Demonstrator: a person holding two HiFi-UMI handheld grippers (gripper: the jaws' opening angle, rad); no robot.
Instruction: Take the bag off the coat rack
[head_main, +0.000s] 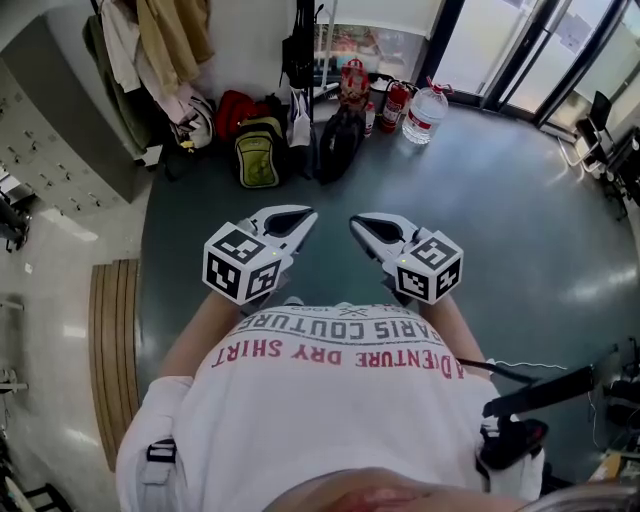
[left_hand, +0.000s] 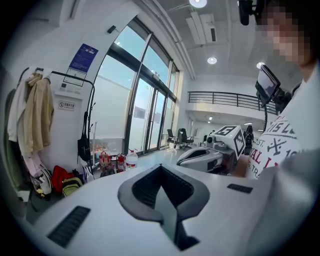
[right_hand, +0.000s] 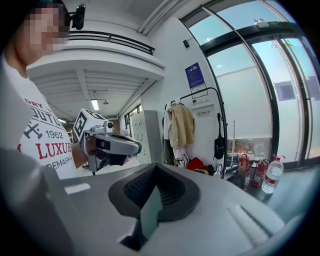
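The black bag (head_main: 298, 58) hangs on the coat rack (head_main: 306, 20) at 12 o'clock in the head view, against the far wall and off the floor; its strap runs up the black pole. In the left gripper view it shows at 9 o'clock (left_hand: 84, 148), in the right gripper view at 3 o'clock (right_hand: 219, 146).

Both claws are well apart from it, held low at the person's waist and angled in toward each other. The left gripper (head_main: 303, 213) has its jaws pressed together at the tip with nothing between them (only the hollow behind the tip stays clear). The right gripper (head_main: 357, 222) is likewise pressed together and empty. Neither touches anything.

On the floor under the rack, from 11 to 1 o'clock, sit a red bag (head_main: 235, 107), a green backpack (head_main: 259, 156), a dark bag (head_main: 339, 146), a fire extinguisher (head_main: 396, 106) and a clear water jug (head_main: 425, 113). The bags look closed, so their contents cannot be told. Coats (head_main: 170, 40) hang at 11 o'clock.
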